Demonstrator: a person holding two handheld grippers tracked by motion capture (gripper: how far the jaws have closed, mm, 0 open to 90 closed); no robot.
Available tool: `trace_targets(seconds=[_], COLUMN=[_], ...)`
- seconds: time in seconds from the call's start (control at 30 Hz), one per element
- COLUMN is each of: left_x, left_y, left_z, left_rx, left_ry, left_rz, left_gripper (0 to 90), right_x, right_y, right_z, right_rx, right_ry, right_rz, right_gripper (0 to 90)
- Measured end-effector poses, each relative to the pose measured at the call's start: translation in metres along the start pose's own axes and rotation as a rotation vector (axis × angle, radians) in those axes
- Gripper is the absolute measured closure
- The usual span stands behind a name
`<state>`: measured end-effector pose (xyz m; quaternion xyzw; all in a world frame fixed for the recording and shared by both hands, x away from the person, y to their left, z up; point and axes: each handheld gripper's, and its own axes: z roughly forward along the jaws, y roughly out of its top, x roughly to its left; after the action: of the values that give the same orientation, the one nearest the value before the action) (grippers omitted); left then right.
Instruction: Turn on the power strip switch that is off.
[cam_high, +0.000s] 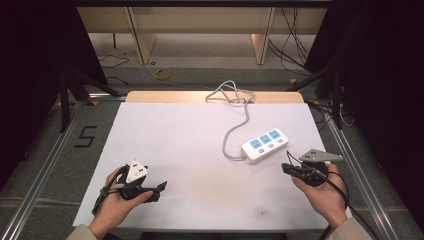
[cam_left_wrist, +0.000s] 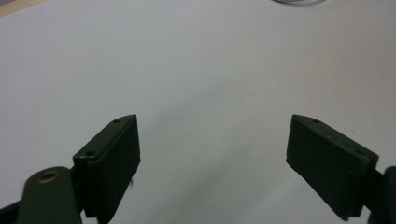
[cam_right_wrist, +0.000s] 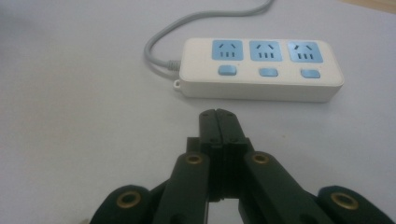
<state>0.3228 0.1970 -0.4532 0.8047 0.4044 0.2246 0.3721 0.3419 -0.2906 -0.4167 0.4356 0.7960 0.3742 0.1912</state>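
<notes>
Strip (cam_high: 264, 144): white glossy plastic bar, rounded corners, three blue sockets with three blue buttons under them, grey round cord (cam_high: 231, 131) off its left end, looping to the table's far edge. It lies flat, right of centre on the table (cam_high: 175, 130), angled toward the far right corner. Table top is matte white, smooth; bare wood strip along far edge. Right gripper (cam_high: 286, 168), black, jaws closed on nothing, tips just short of the strip, near the right edge. Left gripper (cam_high: 161, 188), jaws wide apart and empty, near the front left corner, well apart from the strip. Open flat surface between them.
</notes>
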Motion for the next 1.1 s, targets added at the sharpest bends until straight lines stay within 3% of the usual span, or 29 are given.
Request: trace_targets(seconds=[1.1], left_x=[0.0], left_y=[0.0], left_z=[0.0], left_rx=[0.0], left_ry=[-0.001], left_rz=[0.004], left_gripper=[17.3], right_x=[-0.01], right_y=[0.027], right_z=[0.02], right_rx=[0.032], right_ry=[-0.021], right_rz=[0.01], right_gripper=[90.0])
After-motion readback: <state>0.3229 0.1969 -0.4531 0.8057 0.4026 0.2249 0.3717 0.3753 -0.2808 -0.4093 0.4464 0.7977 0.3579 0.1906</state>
